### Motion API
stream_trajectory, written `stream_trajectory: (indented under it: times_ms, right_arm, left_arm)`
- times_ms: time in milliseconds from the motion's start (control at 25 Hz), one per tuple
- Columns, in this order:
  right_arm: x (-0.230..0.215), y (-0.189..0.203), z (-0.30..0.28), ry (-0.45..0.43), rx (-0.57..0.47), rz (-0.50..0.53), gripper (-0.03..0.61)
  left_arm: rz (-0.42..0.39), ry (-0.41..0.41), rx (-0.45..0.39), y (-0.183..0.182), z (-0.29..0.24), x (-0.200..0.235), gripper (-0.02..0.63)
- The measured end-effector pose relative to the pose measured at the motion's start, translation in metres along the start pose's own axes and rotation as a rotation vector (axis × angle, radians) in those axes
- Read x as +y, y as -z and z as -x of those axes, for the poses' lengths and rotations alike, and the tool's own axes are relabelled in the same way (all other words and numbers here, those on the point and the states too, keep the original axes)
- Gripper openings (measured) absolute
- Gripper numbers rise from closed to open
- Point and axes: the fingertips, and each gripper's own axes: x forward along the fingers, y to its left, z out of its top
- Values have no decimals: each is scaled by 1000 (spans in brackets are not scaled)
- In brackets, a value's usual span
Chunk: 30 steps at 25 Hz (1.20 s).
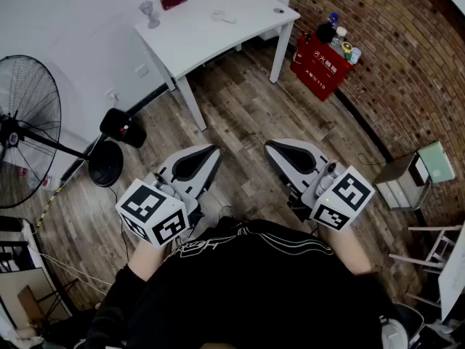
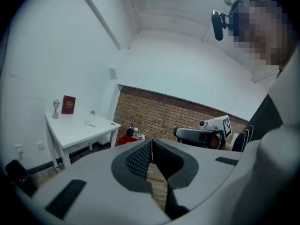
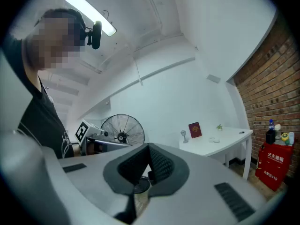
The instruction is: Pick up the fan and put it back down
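Idling before pickup: left tool (image 1: 209, 152) and right tool (image 1: 273, 146) are hanging pressed together, empty; fan (image 1: 106, 164) is standing on the floor (image 1: 240, 107), well left of the left tool, likely calling for reaching and opening.

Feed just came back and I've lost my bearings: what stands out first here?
The big black fan stands at the far left on the wood floor, untouched. The left gripper and right gripper sit side by side at bottom centre, both shut and empty. A white table stands ahead, a red box by the brick wall.
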Motion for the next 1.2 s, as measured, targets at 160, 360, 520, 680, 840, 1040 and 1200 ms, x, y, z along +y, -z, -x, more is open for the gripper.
stream_trajectory:
  times_ms: [160,360,520,680,840,1040,1200]
  right_arm:
    - [2,-1,16,-4,-4,13,2]
    - [6,1,31,-2,-12,9,2]
    - [11,0,44,-31,-24,7,2]
    - [12,1,50,-14,-13,67,15]
    - [9,-2,48,-4,6,105,163]
    - [-7,-2,43,27,11,127,299]
    - [-19,9,35,47,24,150,327]
  left_arm:
    - [-8,1,-7,2,-3,-16,32]
    - [-19,-5,-26,6,1,-28,32]
    - [-29,-15,-32,9,5,-36,32]
    - [-19,-37,-30,14,12,-33,32]
    - [-16,-57,-29,12,13,-25,32]
    - [-1,-55,-21,19,5,-14,32]
    - [18,-42,-28,26,-8,2,32]
